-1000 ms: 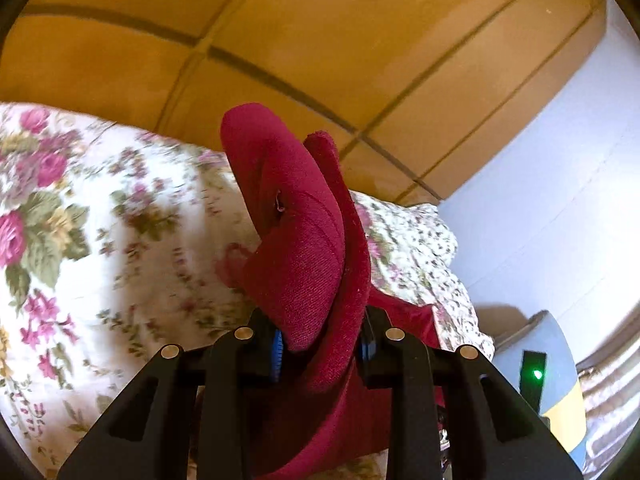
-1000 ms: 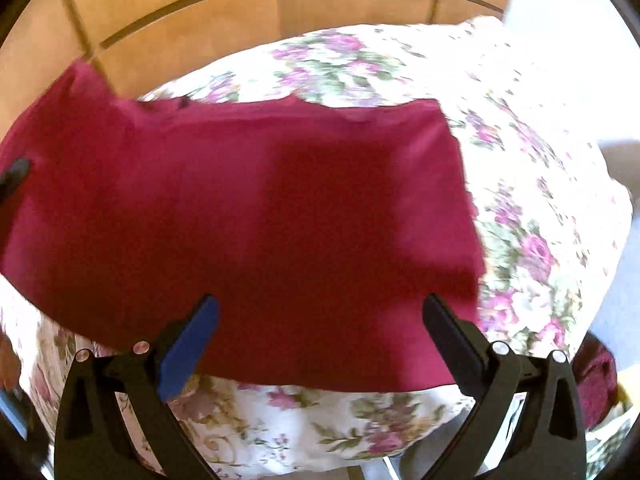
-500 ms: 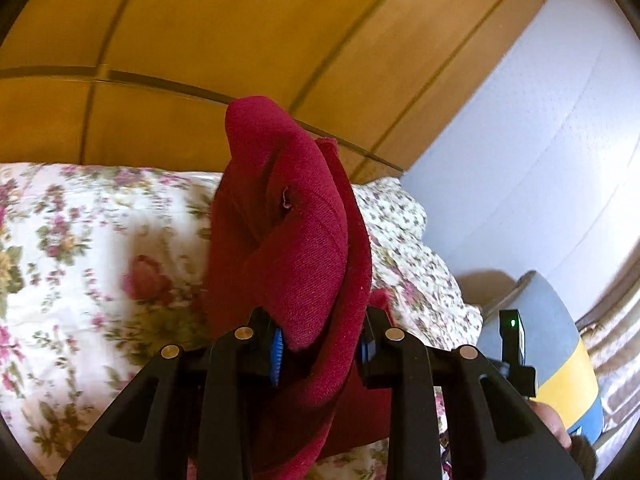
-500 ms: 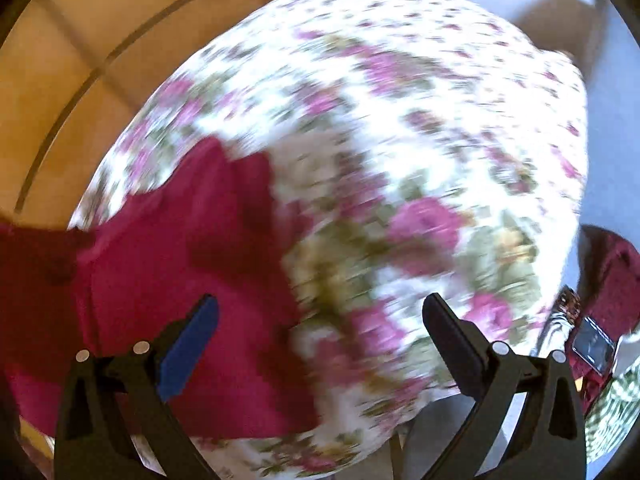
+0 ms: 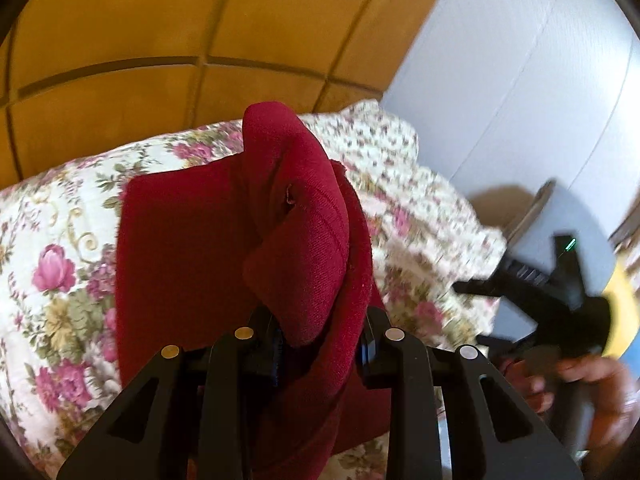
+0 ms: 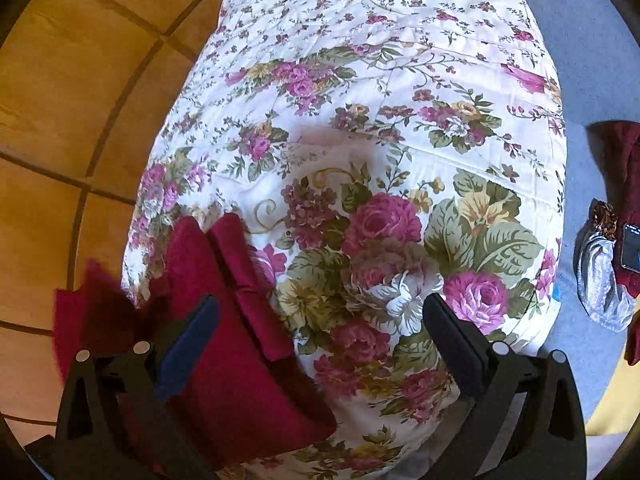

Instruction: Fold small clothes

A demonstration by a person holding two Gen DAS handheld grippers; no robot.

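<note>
Since the earlier frame, the right gripper [image 6: 320,344] has swung off the red garment [image 6: 224,344] toward bare floral bedspread [image 6: 400,120]; its fingers are spread apart, holding nothing. Left view: the left gripper [image 5: 320,344] is clenched on a bunched fold of the garment, whose remainder lies on the bedspread. Keep this pinch firm and lay the fold flat, edges aligned.

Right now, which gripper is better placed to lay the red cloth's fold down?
Left. The left gripper is clamped on a bunched edge of the red cloth, over the floral cover. The right gripper is open, holding nothing.
</note>
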